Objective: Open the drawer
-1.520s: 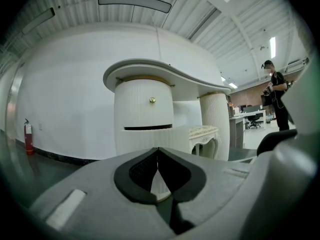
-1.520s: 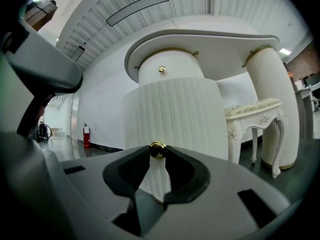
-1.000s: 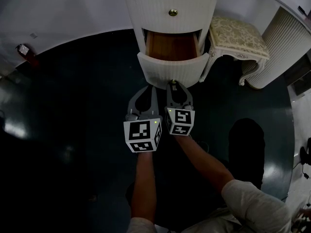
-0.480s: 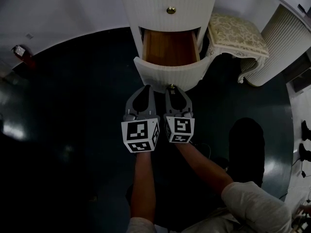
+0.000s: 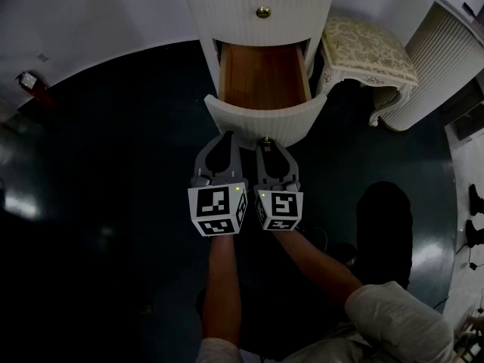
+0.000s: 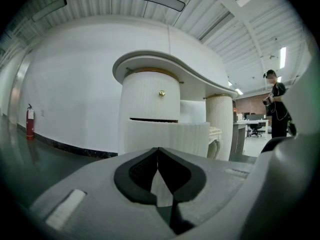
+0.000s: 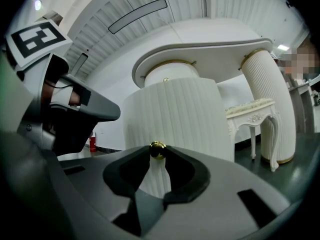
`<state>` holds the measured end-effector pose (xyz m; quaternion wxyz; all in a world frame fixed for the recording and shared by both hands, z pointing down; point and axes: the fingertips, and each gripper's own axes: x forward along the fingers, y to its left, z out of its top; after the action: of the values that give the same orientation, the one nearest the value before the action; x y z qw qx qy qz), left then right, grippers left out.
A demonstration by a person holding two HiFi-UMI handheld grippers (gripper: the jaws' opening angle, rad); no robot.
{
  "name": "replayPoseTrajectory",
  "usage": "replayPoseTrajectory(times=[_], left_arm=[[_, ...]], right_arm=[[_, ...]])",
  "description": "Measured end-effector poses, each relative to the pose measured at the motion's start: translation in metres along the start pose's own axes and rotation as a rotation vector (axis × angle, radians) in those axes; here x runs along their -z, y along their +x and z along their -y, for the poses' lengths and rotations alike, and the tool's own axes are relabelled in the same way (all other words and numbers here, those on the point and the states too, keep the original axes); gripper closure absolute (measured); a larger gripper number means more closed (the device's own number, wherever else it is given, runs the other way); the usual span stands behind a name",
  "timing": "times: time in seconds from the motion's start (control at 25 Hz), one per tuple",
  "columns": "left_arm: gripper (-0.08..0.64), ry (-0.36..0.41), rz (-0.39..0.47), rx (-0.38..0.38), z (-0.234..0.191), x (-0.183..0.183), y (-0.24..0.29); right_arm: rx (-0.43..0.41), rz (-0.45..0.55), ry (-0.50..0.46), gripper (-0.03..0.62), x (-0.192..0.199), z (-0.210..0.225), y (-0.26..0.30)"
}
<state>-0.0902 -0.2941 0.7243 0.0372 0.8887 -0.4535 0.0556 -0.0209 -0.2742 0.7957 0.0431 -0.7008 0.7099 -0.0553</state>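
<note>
With our right gripper (image 5: 266,144) we are pinching the gold knob (image 7: 157,150) on the drawer (image 5: 261,119), jaws pressing it from both sides. The drawer is standing pulled out of the white cabinet (image 5: 257,6), its wooden bottom showing. Our left gripper (image 5: 229,138) is hovering just beside the right, jaws touching at the tips, holding nothing.

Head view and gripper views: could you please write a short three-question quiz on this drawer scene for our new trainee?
1. True or false: the lower drawer is pulled out.
2. What is the right gripper clamped on? A: the drawer's gold knob. B: the drawer's top edge. C: nothing.
3. Fill in: the left gripper has its jaws ____, with nothing between them.
Key: 1 true; 2 A; 3 shut.
</note>
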Motion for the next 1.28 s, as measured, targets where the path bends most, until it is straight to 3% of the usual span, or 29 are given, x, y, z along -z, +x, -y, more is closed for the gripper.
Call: replayPoseTrajectory(times=[0.28, 0.68, 0.88, 1.28], left_arm=[[0.549, 0.024, 0.004, -0.007, 0.001, -0.004, -0.007], [0.549, -0.015, 0.016, -0.010, -0.002, -0.005, -0.013], [0.549, 0.015, 0.010, -0.007, 0.000, -0.006, -0.005], [0.549, 0.001, -0.001, -0.026, -0.008, -0.003, -0.006]], right_arm=[[-0.014, -0.003, 0.010, 0.489, 0.004, -0.003, -0.012], [-0.032, -0.011, 0.011, 0.489, 0.003, -0.002, -0.016], [-0.049, 0.000, -0.007, 0.489, 0.003, -0.003, -0.016], [-0.064, 0.011, 0.000, 0.491, 0.003, -0.003, -0.018]])
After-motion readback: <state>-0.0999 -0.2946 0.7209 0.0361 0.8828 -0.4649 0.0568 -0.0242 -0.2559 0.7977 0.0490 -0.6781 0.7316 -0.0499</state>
